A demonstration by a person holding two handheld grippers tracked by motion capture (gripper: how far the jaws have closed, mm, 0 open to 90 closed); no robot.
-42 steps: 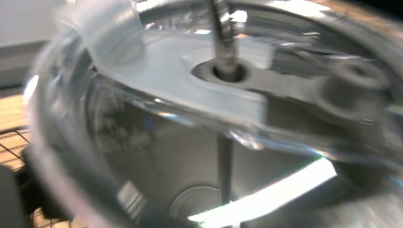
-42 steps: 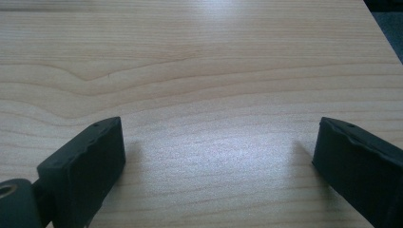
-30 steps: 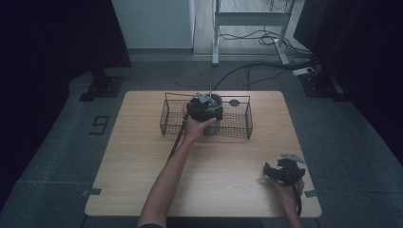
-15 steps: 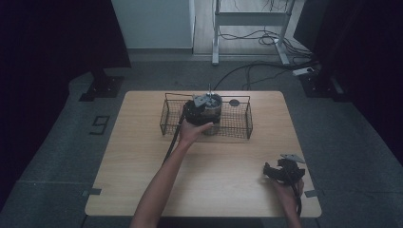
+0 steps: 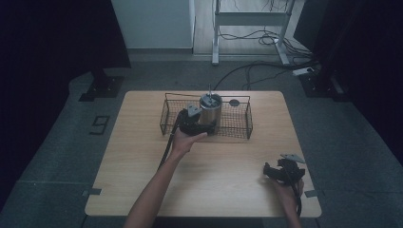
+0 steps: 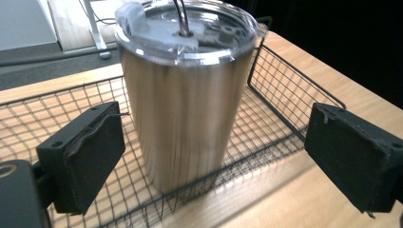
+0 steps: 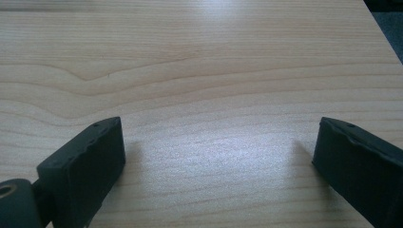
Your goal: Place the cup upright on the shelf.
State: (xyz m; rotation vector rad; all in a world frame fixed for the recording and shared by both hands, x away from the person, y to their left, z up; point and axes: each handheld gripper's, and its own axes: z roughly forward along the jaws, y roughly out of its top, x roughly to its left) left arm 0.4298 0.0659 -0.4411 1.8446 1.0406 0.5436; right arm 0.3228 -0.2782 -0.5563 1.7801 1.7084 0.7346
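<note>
Where it gripped earlier, left claw [image 6: 214,156] wide, backed off tumbler [image 6: 185,90] in basket [image 6: 294,90], right claw [image 7: 218,166] wide, unmoved.

left gripper [image 5: 202,127] – jaws wide, right gripper [image 5: 272,172] likewise

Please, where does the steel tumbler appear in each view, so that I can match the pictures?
High view: the steel tumbler stands upright in the wire basket, upper middle.
Left gripper view: centre, large, between the open jaws of the left claw.
Right gripper view: bare table.
Shared landmark: the wire basket.

Lidded steel tumbler [image 6: 183,90] upright in wire basket [image 6: 285,90]
</note>
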